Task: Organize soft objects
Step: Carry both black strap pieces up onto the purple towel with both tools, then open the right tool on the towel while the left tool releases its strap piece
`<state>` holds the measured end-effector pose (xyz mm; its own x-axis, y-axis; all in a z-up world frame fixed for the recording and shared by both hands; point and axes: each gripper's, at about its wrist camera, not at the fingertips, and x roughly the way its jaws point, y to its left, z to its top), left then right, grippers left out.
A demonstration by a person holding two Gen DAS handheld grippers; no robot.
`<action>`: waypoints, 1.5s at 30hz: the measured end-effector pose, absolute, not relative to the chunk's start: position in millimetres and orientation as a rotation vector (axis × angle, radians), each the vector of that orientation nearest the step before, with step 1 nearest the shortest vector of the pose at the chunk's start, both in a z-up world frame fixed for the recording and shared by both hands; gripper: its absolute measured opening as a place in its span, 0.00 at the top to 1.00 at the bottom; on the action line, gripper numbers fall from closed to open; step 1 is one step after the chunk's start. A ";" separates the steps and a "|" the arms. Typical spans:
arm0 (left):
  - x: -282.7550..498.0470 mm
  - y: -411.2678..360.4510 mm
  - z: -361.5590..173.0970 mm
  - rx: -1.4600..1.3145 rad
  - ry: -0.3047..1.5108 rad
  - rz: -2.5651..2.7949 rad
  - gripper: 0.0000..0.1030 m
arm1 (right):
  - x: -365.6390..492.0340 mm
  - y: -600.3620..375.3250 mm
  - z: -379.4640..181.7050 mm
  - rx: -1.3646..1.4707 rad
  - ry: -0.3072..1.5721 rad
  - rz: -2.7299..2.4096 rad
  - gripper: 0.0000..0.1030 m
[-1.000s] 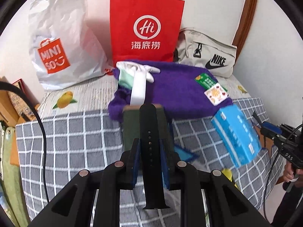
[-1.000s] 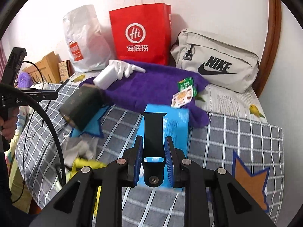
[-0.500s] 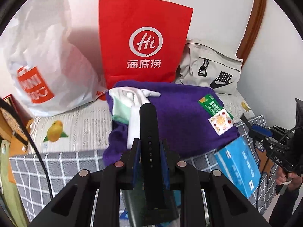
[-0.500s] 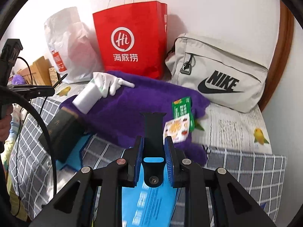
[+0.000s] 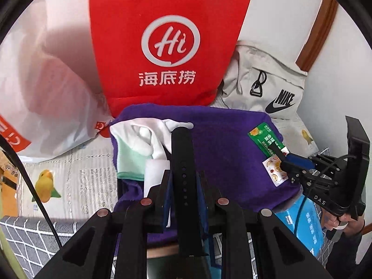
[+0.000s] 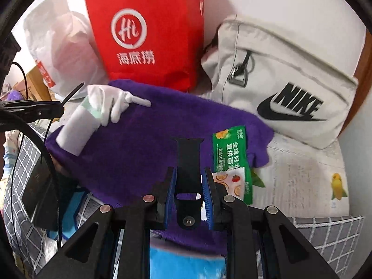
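Observation:
A purple towel [image 5: 220, 144] [image 6: 139, 144] lies on the bed in front of the bags. On it rest a white glove [image 5: 148, 132] [image 6: 109, 102], a white roll [image 6: 74, 130] and a green snack packet [image 5: 265, 139] [image 6: 226, 153]. My left gripper [image 5: 183, 176] is shut on a black watch strap with holes [image 5: 182, 151], which sticks out over the towel's near edge. My right gripper [image 6: 188, 179] is shut on a shorter black strap piece [image 6: 188, 153], hovering over the towel beside the packet.
A red paper bag [image 5: 167, 46] [image 6: 148, 30], a beige Nike bag [image 5: 267, 93] [image 6: 279, 81] and a white plastic bag [image 5: 46, 81] stand against the wall. A blue tissue pack [image 5: 307, 227] [image 6: 186, 262] and a dark box [image 6: 39, 190] lie on the checked cover.
Both grippers have moved forward from over the checked cover to over the purple towel, straps still held. The tissue pack and dark box have slid toward the bottom of the views.

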<state>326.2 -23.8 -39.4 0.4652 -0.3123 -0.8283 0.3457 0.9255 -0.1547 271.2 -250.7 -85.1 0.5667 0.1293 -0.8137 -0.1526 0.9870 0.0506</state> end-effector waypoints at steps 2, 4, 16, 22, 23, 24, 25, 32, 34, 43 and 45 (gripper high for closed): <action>330.7 -28.1 -41.9 0.044 1.014 -0.409 0.81 | 277.3 -251.1 -92.2 -0.018 0.974 0.168 0.78; 334.2 -31.2 -43.7 0.050 1.019 -0.410 0.81 | 282.7 -251.0 -98.5 -0.016 0.993 0.169 0.78; 352.8 -50.9 -65.9 0.073 1.073 -0.406 0.81 | 297.6 -249.7 -121.2 -0.021 1.096 0.184 0.77; 365.7 -56.1 -74.9 0.080 1.092 -0.386 0.81 | 297.8 -251.2 -116.4 -0.013 1.081 0.170 0.70; 367.4 -56.8 -78.4 0.083 1.100 -0.379 0.81 | 295.9 -251.3 -113.8 -0.011 1.073 0.168 0.69; 368.6 -56.9 -82.0 0.084 1.109 -0.375 0.81 | 293.7 -251.0 -110.7 -0.015 1.064 0.168 0.68; 369.9 -57.3 -85.1 0.083 1.114 -0.374 0.81 | 290.8 -250.5 -107.1 -0.022 1.054 0.171 0.67; 371.6 -58.3 -90.4 0.079 1.125 -0.361 0.80 | 274.9 -245.1 -87.5 -0.077 0.998 0.155 0.63; 370.8 -59.3 -91.0 0.085 1.129 -0.362 0.80 | 271.5 -244.1 -83.5 -0.078 0.985 0.162 0.62; 357.4 -55.1 -75.4 0.078 1.114 -0.375 0.53 | 257.3 -245.7 -69.6 -0.093 0.955 0.156 0.62; 348.0 -50.9 -64.8 0.093 1.096 -0.367 0.53 | 254.1 -245.7 -67.1 -0.096 0.952 0.149 0.61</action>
<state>348.0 -50.9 -64.8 0.4039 -0.2449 -0.8814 0.3356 0.9360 -0.1063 254.1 -245.7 -67.1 0.5711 0.0850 -0.8165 -0.1691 0.9855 -0.0157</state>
